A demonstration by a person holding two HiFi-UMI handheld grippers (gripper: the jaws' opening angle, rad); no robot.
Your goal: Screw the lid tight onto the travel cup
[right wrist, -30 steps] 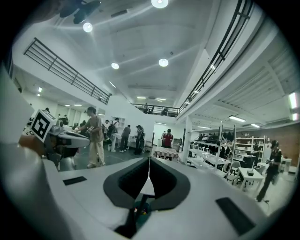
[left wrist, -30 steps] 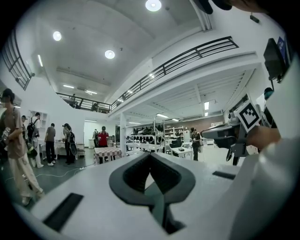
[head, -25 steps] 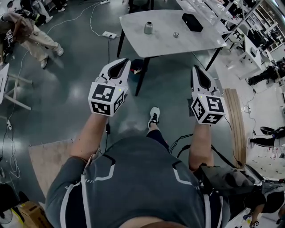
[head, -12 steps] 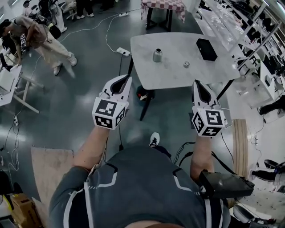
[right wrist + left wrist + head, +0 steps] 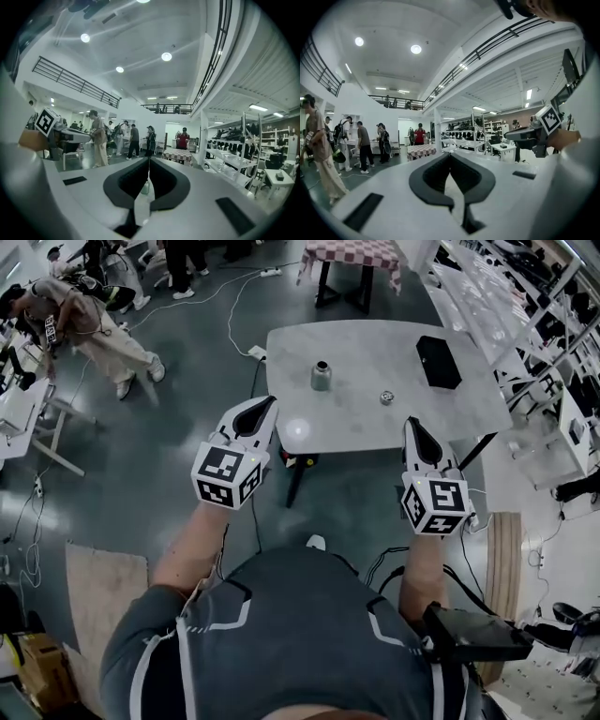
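Note:
The metal travel cup (image 5: 322, 376) stands upright on the pale marble table (image 5: 375, 432), left of the middle. Its small round lid (image 5: 386, 397) lies apart on the tabletop, to the cup's right. My left gripper (image 5: 265, 402) is held out level at the table's near left edge, shut and empty. My right gripper (image 5: 411, 423) hovers at the near edge below the lid, also shut with nothing in it. In the right gripper view the cup (image 5: 146, 187) shows small through the slit between the closed jaws. The left gripper view shows closed jaws (image 5: 450, 155) and no cup.
A black box (image 5: 438, 362) lies on the table's far right. Shelving racks (image 5: 525, 306) line the right side. People (image 5: 80, 320) stand at the far left, with cables and a power strip (image 5: 256, 352) on the floor. A checkered table (image 5: 352, 254) stands behind.
The person has walked forward: the table has come nearer and both grippers, earlier over bare floor, now reach its near edge. Both stay shut and empty.

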